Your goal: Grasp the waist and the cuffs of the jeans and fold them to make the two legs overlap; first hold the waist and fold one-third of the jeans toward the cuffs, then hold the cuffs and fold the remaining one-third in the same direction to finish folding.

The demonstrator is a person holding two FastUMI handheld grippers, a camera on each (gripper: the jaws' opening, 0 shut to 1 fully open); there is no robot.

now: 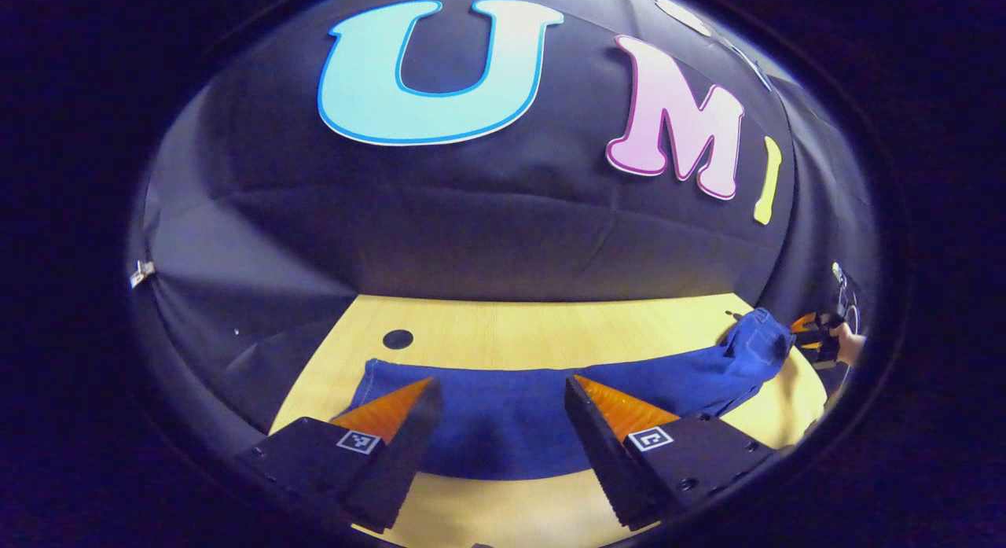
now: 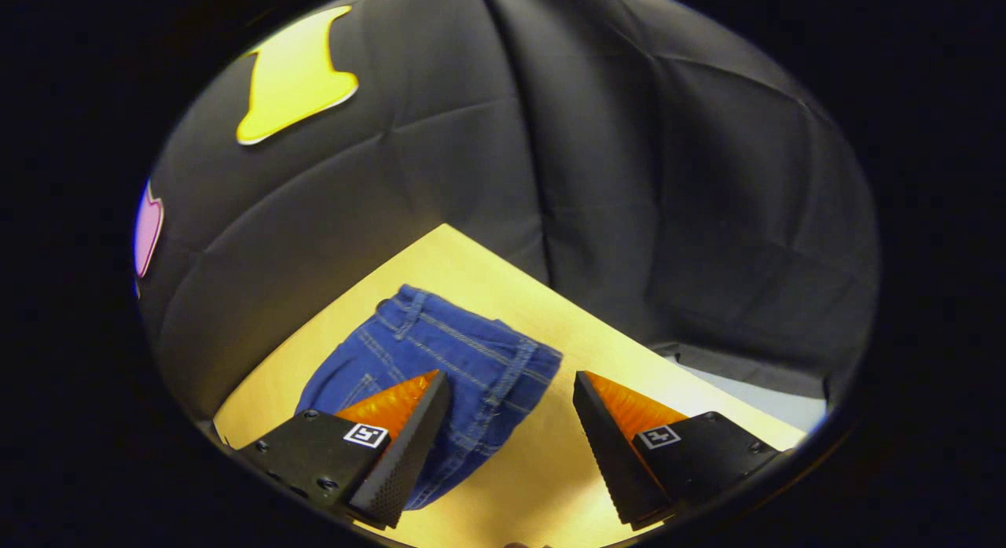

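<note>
Blue jeans (image 1: 511,414) lie flat across the yellow wooden table (image 1: 534,332), legs stacked, running from the cuff end near me to the waist at the far right. My left gripper (image 1: 503,395) hovers open above the leg end, nothing between its fingers. At the far right the other gripper (image 1: 813,336) and a hand (image 1: 850,345) sit by the waist. In the right gripper view the waist of the jeans (image 2: 440,359) with belt loops lies on the table (image 2: 542,461). My right gripper (image 2: 511,387) stands open over the waist's edge, gripping nothing.
Black cloth walls close in the table on the far and side edges. A small dark round hole (image 1: 398,339) marks the tabletop beyond the cuffs. Bare wood shows beyond the jeans (image 1: 550,328) and right of the waist (image 2: 597,351).
</note>
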